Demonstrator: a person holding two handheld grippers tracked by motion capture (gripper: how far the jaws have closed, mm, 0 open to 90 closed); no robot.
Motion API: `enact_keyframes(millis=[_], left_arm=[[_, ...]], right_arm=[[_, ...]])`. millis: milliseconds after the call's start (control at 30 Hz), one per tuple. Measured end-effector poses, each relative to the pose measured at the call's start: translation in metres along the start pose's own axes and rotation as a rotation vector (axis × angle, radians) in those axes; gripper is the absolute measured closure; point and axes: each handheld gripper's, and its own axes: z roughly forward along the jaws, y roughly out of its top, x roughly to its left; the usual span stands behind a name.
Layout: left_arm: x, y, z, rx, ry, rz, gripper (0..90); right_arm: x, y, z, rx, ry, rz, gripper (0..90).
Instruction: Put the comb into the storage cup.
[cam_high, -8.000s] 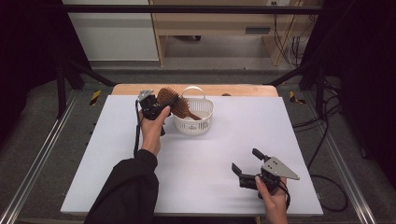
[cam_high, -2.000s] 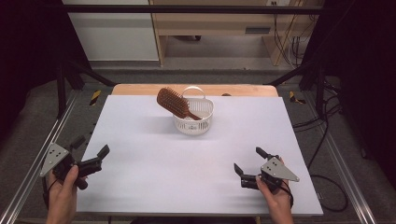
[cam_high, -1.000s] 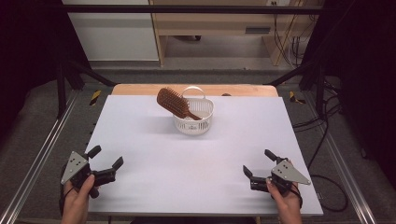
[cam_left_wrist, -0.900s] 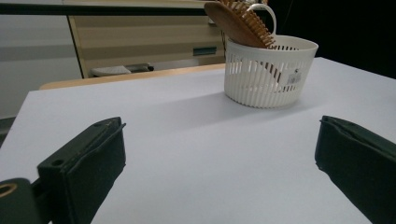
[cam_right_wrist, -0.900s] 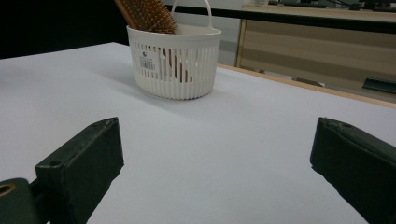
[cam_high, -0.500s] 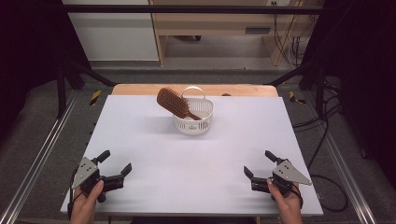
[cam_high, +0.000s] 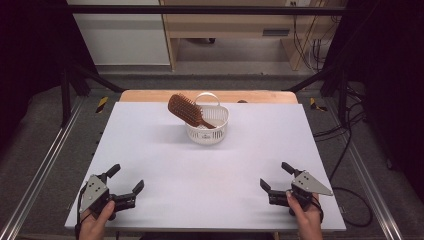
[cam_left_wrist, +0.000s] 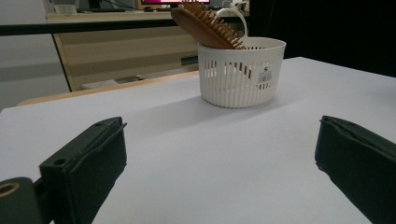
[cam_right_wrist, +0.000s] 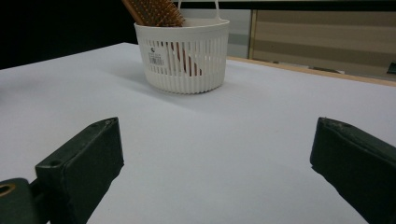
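Observation:
A white slatted basket (cam_high: 207, 131) (cam_left_wrist: 241, 72) (cam_right_wrist: 183, 53) stands at the far middle of the white table (cam_high: 210, 170). A brown wooden hairbrush (cam_high: 188, 111) (cam_left_wrist: 205, 27) (cam_right_wrist: 154, 12) leans in it, handle down inside, bristled head sticking out over the left rim. My left gripper (cam_high: 126, 182) (cam_left_wrist: 219, 172) rests open near the table's front left corner, nothing between its jaws. My right gripper (cam_high: 276, 176) (cam_right_wrist: 215, 172) sits open near the front right corner, likewise holding nothing. Both point toward the basket from far off.
A wooden strip (cam_high: 150, 95) runs along the table's far edge. Metal rails (cam_high: 45, 165) flank the table on both sides. Cables (cam_high: 345, 135) lie on the floor to the right. A wooden cabinet (cam_high: 235, 20) stands beyond the table.
The left hand let go of the hairbrush, leaving it in the basket, and drew back to the front left corner, then slid slightly right. The right gripper shifted slightly toward the front edge.

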Motion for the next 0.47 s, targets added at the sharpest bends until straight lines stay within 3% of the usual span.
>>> enact_keyframes(millis=[133, 300, 467], left_arm=[[-0.008, -0.002, 0.0, -0.002, -0.016, -0.002, 2.0], [-0.02, 0.0, -0.002, -0.011, -0.028, 0.04, 2.0], [-0.019, 0.0, -0.001, -0.011, -0.016, 0.05, 2.0]], right_arm=[[0.0, -0.001, 0.001, 0.005, 0.01, 0.003, 3.1], [-0.002, 0.0, 0.0, -0.008, 0.008, 0.025, 3.2], [-0.004, 0.002, 0.003, 0.002, -0.031, 0.04, 4.0]])
